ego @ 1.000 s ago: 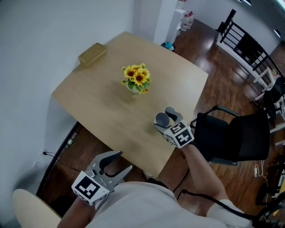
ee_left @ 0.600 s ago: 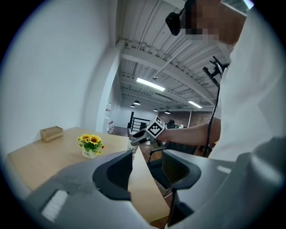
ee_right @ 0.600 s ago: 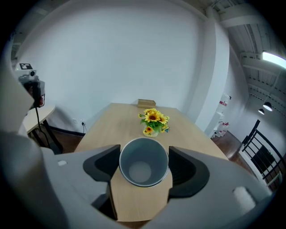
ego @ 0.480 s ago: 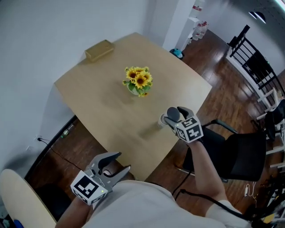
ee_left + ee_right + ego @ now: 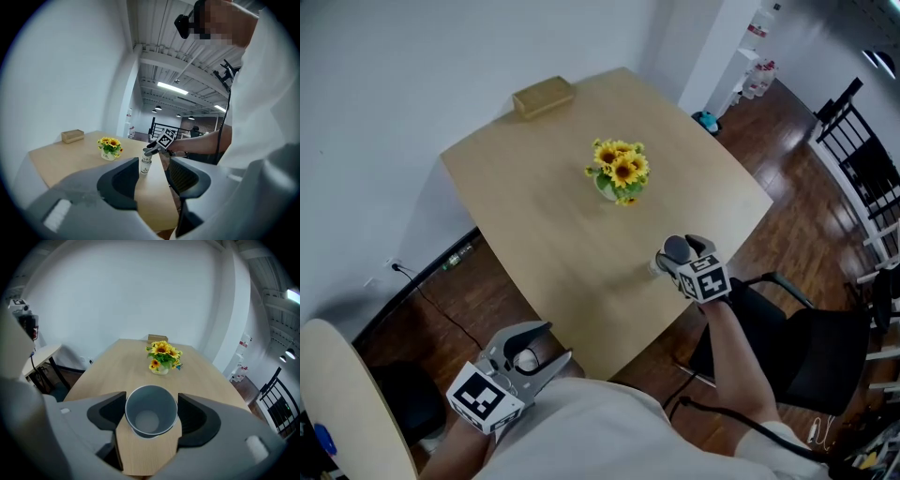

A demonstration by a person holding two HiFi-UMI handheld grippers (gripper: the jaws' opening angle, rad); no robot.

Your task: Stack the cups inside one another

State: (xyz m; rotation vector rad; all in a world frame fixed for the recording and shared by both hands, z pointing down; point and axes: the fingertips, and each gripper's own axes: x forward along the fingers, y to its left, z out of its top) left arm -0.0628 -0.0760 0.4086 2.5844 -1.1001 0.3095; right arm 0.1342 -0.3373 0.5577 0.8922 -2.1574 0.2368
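From the head view, we see a pale wooden tabletop [image 5: 534,216] carrying a white pot of sunflowers [image 5: 620,174] near its middle and a small tan box [image 5: 543,96] at the far corner. The right claw [image 5: 675,251] is over the near right edge of the tabletop, with a cup [image 5: 659,267] just under its tips. The left claw [image 5: 551,343] hangs off the tabletop, close to our body and above the dark wood floor [image 5: 478,300]. A black chair [image 5: 806,337] stands to the right.

In the left gripper view, that claw's jaws are spread with nothing between them. Through the gap we see the cup standing upright on the tabletop with the right claw on its top. Whether it sits in a second cup we cannot tell.

In the right gripper view, the jaws pinch the cup on both sides of its rim. We look straight into it: grey walls, a pale bottom, nothing inside. The sunflowers stand well beyond it, and the box is behind them.
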